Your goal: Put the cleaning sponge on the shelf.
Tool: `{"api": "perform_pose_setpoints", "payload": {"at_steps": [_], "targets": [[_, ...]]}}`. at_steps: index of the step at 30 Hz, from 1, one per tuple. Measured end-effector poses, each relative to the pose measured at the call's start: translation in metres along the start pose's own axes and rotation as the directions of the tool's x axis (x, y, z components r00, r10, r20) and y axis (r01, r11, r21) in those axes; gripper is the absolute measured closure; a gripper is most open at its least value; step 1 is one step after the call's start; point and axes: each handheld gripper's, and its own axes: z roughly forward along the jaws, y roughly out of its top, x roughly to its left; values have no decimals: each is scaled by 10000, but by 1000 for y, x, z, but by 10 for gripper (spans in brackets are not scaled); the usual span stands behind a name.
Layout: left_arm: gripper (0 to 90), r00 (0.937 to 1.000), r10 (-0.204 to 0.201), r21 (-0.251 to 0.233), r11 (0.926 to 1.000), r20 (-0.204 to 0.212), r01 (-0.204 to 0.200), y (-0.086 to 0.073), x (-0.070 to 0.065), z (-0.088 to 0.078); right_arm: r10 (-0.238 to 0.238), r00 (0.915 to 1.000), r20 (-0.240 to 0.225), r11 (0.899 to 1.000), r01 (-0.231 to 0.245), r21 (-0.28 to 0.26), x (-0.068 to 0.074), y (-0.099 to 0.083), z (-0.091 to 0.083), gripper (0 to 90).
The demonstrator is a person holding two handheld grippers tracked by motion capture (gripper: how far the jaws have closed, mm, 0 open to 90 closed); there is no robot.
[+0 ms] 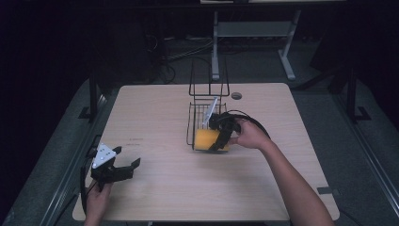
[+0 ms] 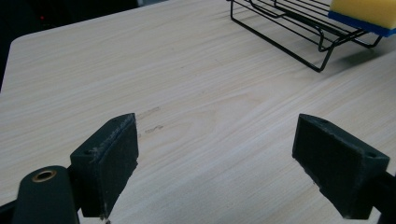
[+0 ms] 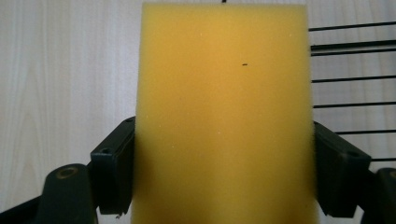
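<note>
Right now the right gripper [image 1: 220, 136] is pinching the sponge [image 1: 207, 139] across its short width, its fingers [image 3: 112, 170] pressing both long edges, so the sponge's long axis is running straight out ahead of them. It is sitting at the near end of the wire rack [image 1: 197, 120]. Well apart, the left gripper [image 1: 123, 165] is idling over the counter [image 1: 155, 188], fingers [image 2: 112, 161] spread and empty.

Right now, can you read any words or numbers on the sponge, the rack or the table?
None can be read.
Sponge: plain yellow face, just one tiny dark speck, no letters.
Wire rack: bare black wire, no label.
Table: two faint smudgy marks near the left gripper, too blurred to tell whether they are writing.
</note>
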Motion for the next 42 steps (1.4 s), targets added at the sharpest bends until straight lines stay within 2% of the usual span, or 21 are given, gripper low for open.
{"api": "perform_pose_setpoints", "payload": {"at_steps": [5, 10, 12, 18, 20, 26, 28, 32, 34, 37, 42], "targets": [[139, 10000, 4, -25, 10000, 12, -4, 0, 0, 0, -55, 10000, -40, 10000, 55, 79, -6, 6, 1, 218], [139, 10000, -21, -19, 10000, 24, 21, 0, 1, 0, 226, 9995, -209, 9997, -223, 114, -15, 5, 6, 218], [139, 10000, -28, -10, 10000, 48, 28, 0, 0, 0, 176, 9998, -108, 9995, -173, 268, -18, 6, 6, 218], [139, 9999, 30, -5, 10000, 99, -30, 0, 0, 1, 143, 9996, -231, 9998, -139, 173, -24, 13, 5, 218], [139, 9999, 33, -21, 10000, 106, -33, 1, -1, 1, 94, 9999, -95, 9989, -89, 466, -26, 15, 5, 218], [139, 9999, 26, -2, 10000, 140, -25, 1, 0, 1, 207, 9997, -116, 9995, -204, 244, -36, 18, 3, 218], [140, 9999, 12, -15, 10000, 157, -12, 0, 0, 1, 146, 9999, 23, 9985, -147, 535, -39, 19, 4, 218], [139, 9999, 25, -50, 10000, 141, -25, 1, 1, 1, 179, 9998, 18, 9989, -180, 425, -45, 23, 4, 218], [139, 9999, 23, -51, 10000, 138, -23, 1, 1, 1, 299, 9995, 37, 9991, -300, 292, -49, 22, 5, 217], [139, 9999, 51, -50, 10000, 151, -50, 1, 0, 1, 492, 9988, 40, 9977, -494, 474, -53, 18, 9, 217], [139, 9999, 69, -24, 10000, 152, -68, 1, 0, 1, 503, 9987, -22, 9973, -502, 542, -54, 17, 13, 217]]}}
